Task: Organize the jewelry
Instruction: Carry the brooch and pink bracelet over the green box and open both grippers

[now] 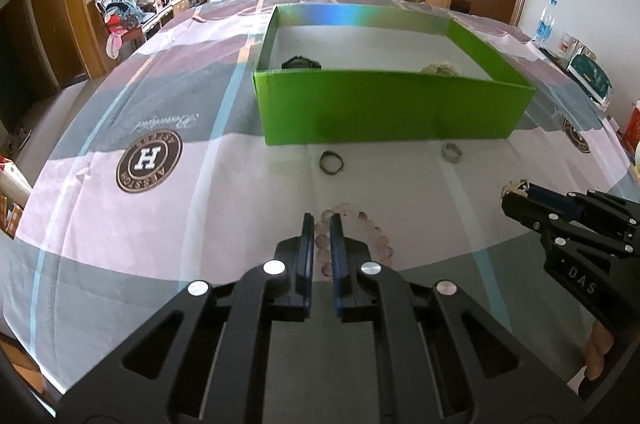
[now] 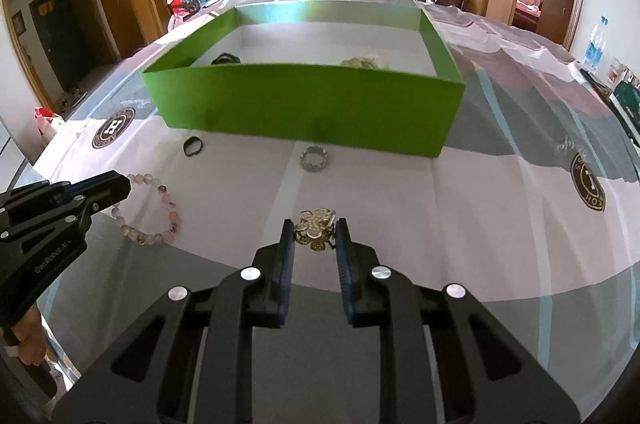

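We have two pickups in hand at once, low in both frames. Our left gripper point(image 1: 319, 220) straddles the near-left arc of the pink bead bracelet point(image 1: 356, 236), its jaws narrowly apart with beads between them; whether they already pinch the beads we cannot tell. Our right gripper point(image 2: 313, 230) has its jaws apart on either side of the gold flower brooch point(image 2: 316, 226), not yet clamped. To do this well, we judge we should close squarely on each piece before lifting, since both could slip. The green box point(image 1: 384, 108), at upper centre, already holds a dark piece and a pale one. The dark ring point(image 1: 331, 162) and silver ring point(image 1: 452, 152) lie just before its front wall.
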{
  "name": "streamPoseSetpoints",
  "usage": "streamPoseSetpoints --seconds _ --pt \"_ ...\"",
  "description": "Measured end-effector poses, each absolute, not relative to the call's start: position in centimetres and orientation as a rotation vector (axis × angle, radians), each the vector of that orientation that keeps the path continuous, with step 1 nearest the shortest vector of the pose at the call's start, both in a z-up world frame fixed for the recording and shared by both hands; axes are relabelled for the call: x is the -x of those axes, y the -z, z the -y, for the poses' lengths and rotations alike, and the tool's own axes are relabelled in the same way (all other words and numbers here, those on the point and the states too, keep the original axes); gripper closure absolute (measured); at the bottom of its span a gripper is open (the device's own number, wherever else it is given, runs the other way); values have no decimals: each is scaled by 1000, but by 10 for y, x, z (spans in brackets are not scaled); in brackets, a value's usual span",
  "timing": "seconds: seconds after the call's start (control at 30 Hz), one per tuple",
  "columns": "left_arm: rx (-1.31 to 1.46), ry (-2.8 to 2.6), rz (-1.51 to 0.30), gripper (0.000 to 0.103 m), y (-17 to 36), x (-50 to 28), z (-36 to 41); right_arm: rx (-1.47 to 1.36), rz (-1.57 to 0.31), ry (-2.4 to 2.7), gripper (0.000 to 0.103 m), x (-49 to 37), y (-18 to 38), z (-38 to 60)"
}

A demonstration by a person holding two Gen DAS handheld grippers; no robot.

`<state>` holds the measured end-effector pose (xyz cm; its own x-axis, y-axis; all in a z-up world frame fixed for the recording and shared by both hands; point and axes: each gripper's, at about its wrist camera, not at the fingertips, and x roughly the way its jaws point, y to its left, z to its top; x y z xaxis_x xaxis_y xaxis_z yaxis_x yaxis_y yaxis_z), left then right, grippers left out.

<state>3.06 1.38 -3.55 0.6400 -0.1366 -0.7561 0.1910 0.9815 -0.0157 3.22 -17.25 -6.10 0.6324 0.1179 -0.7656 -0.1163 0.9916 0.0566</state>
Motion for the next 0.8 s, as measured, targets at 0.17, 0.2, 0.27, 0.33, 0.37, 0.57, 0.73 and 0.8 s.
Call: streamPoseSetpoints --seconds 0.17,0.2,0.27,0.33,0.37,0.57,0.73,0.8 --pt "-65 215 -783 95 1 -35 -14 -5 -821 -147 82 -38 37 174" --pt "-65 219 -763 95 -7 -37 -14 -8 -797 -152 82 -40 28 175" --pt "-60 234 -719 95 -30 -42 -15 -6 -761 -150 82 -44 12 177" --pt "-53 243 -673 95 -52 -49 -16 1 -709 -141 82 -49 -7 180" --pt "-53 243 -654 95 -61 -52 -16 3 -682 -143 82 -51 -17 181" --pt "-45 233 -577 95 -105 -93 -7 -32 -603 -161 82 -87 -53 190" --pt "-35 235 -636 95 -98 -139 13 -72 -673 -161 82 -133 -45 193" --pt "-49 220 -668 95 -85 -155 22 -86 -735 -143 82 -156 -29 194"
